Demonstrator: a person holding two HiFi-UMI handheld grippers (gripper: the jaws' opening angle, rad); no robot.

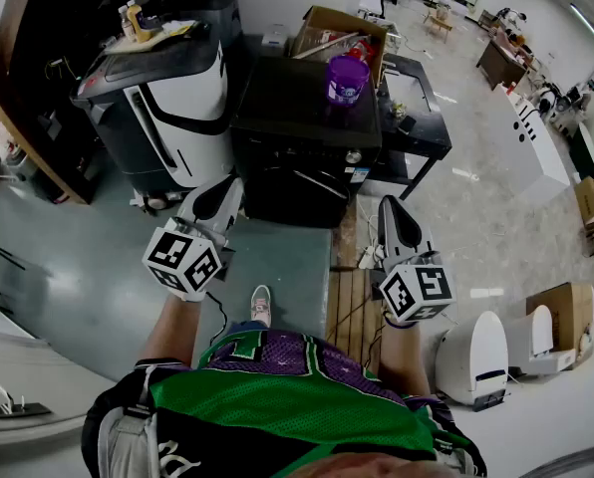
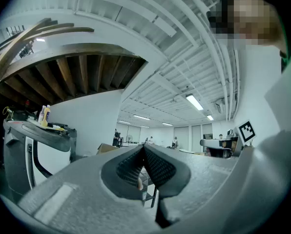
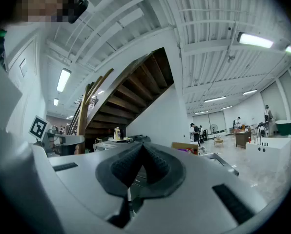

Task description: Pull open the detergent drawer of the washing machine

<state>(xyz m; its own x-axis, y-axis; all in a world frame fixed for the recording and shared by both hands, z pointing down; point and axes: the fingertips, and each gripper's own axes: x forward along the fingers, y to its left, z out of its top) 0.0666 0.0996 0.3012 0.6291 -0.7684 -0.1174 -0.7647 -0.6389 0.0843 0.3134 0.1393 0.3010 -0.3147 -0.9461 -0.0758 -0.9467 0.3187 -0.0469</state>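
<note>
Distance is the trouble: left gripper (image 1: 225, 189) and right gripper (image 1: 393, 212) both hang with jaws pressed together on nothing, short of the black washer (image 1: 297, 113), whose drawer cannot be picked out on its dark front. Reaching in unopened would likely just bump that front; a hard tug could topple the purple tub (image 1: 347, 80) on top.

Grey floor (image 1: 78, 287) carries what looks like a washing machine (image 1: 307, 137).

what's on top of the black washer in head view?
One purple tub, upright, near the right rear corner of the black washer. The rest of its top looks bare. What is inside the tub cannot be seen; its walls cover that.
</note>
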